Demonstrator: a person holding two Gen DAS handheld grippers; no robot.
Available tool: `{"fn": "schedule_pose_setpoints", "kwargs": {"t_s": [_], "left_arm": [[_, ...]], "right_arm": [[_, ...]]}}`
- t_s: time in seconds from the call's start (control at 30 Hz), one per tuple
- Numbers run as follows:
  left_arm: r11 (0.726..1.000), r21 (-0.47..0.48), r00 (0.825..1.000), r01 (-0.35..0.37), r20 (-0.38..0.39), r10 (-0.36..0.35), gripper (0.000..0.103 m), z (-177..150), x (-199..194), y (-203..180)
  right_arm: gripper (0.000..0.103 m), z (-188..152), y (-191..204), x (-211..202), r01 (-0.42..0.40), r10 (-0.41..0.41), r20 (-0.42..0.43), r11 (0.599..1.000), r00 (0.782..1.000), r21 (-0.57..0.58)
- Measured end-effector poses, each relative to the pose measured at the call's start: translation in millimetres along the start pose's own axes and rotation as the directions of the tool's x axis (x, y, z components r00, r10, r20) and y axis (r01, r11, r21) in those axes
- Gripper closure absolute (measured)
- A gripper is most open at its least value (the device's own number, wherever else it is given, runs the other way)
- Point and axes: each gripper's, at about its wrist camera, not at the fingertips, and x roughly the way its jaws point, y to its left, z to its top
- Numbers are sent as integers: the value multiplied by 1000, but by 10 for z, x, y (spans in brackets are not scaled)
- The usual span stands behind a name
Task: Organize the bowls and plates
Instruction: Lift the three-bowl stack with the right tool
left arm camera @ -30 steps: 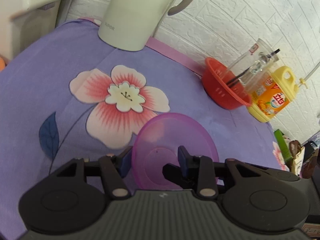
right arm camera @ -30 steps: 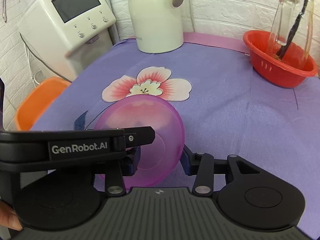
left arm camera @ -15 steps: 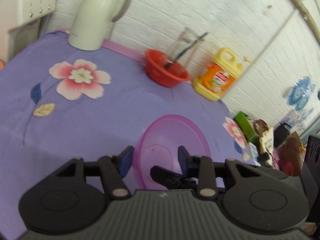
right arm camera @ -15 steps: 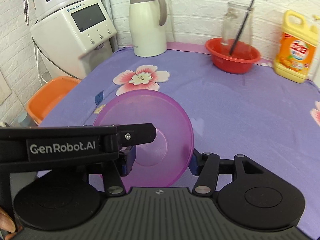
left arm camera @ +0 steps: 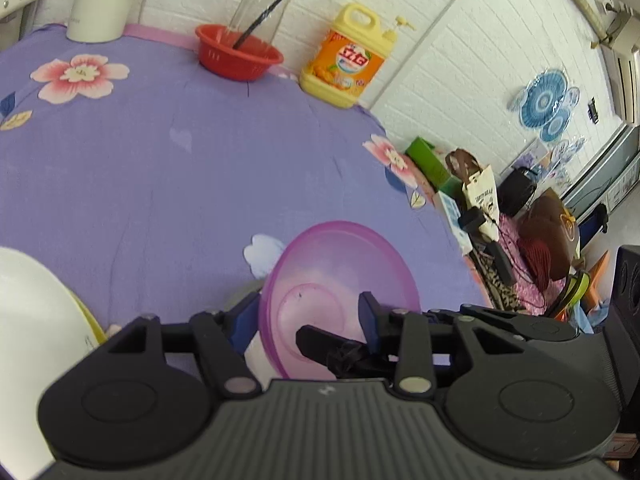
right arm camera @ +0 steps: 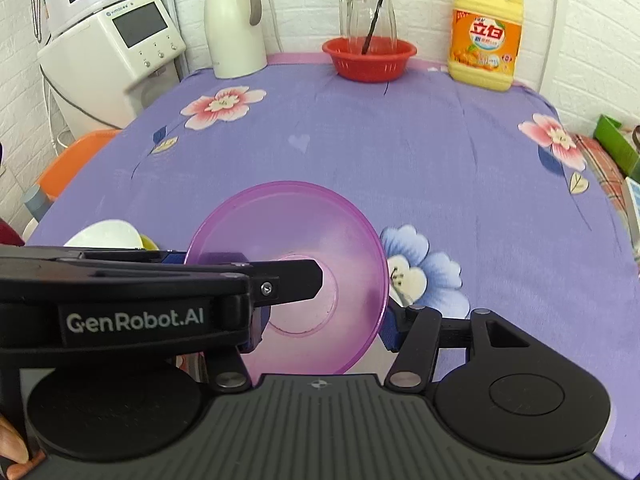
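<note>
A translucent purple bowl hangs tilted over the near part of the purple floral tablecloth. My left gripper is shut on the bowl's wall, one pad outside and one inside, and its jaws are starting to open. In the right wrist view its black finger reaches into the bowl from the left. My right gripper straddles the bowl's near right wall with its jaws opening, and its inner pad stands off the wall. A white bowl with a yellow one behind it sits left of the purple bowl.
Along the back wall stand a white kettle, a red basket holding a glass jar, and a yellow detergent bottle. A white appliance and an orange tub are off the left edge. Clutter lies past the right edge.
Both grippers carried the purple bowl from beside the pink flower back toward the near edge, by the blue flower. The right jaws widened. The white bowl came into view.
</note>
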Motion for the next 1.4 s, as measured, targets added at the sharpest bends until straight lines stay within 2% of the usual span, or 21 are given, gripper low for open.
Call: {"fn": "schedule_pose_setpoints", "kwargs": {"t_s": [0.2,0.27,0.4,0.47,0.63,0.73,0.87,1.0,1.1,1.4], "left_arm": [[1000,14,999,21,-25,-21,59,-61,65,12],[999,24,1000,21,-20,-20,46,-64,77,12],[998,55,999,33,8,-34,39,-51,34,12],[997,67,999,24,30,-26,36,-35,-26,14],[997,71,989,-8,146,-2,31,-38,-324,67],[997,49,976,-64,212,52,31,-145,-455,129],[989,49,966,-142,224,128,31,-283,-463,181],[976,73,959,-203,216,184,31,-323,-385,216],[979,54,965,-195,188,181,31,-321,-324,266],[976,62,967,-209,162,197,31,-268,-210,278]], "right_arm": [[10,-119,-84,-13,-20,20,-11,1000,1000,9],[10,-135,-111,-42,-12,12,-2,1000,1000,16],[6,-166,-172,-124,13,-14,26,1000,1000,23],[0,-178,-223,-171,18,-20,45,999,999,37],[0,-319,-311,-374,-6,-12,162,994,987,112],[0,-499,-253,-476,-7,-33,257,989,966,151],[0,-762,-146,-497,-3,-66,323,978,944,210],[0,-816,-147,-386,-13,-56,292,973,955,229],[0,-762,-208,-320,29,-100,276,967,956,252],[0,-769,-352,-153,9,-91,245,949,965,315]]}}
